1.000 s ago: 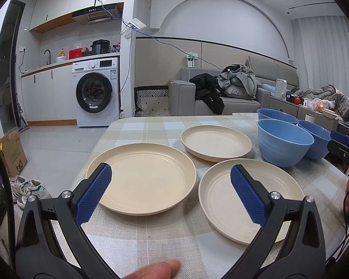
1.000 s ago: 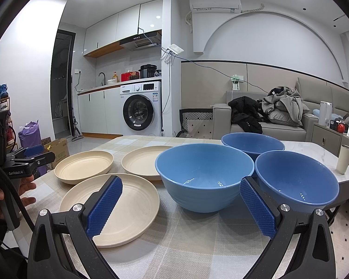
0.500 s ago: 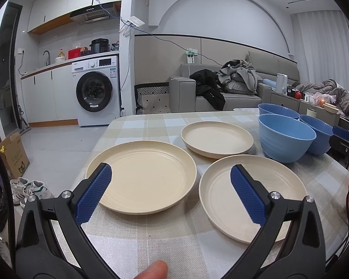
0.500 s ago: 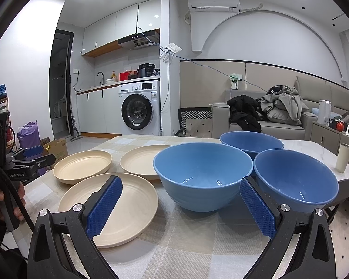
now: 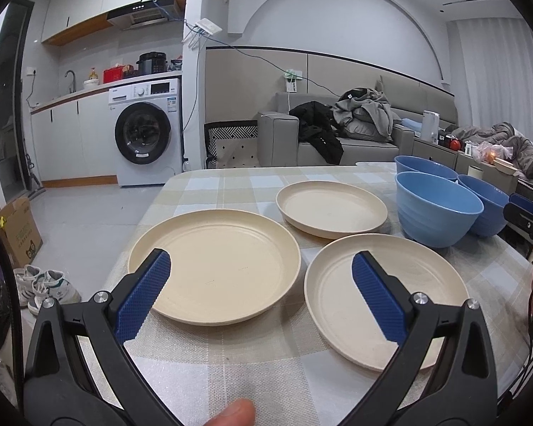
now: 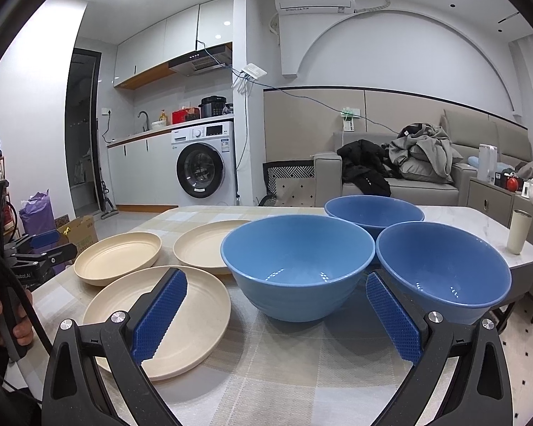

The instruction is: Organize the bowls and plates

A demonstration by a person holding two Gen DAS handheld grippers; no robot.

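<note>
- Left wrist view: the left gripper (image 5: 261, 268) is spread wide over a checked tablecloth (image 5: 231, 362), holding nothing; three cream plates (image 5: 215, 264) lie mid-frame, apart from one another
- Right wrist view: the right gripper (image 6: 277, 289) is also spread and empty; three blue bowls (image 6: 296, 259) cluster at centre and right of frame
- Washing machine (image 6: 204, 163) stands at centre left; a grey sofa (image 6: 401, 184) piled with clothes sits at right

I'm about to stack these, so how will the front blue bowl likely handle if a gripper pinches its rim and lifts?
The front blue bowl looks rigid, so it should likely hold its shape. Its glossy inside shows highlights, so the ribbed pads may slip on the thin rim. It narrows to a small base, so a sideways push could tip it rather than slide it across the checked tablecloth.
</note>
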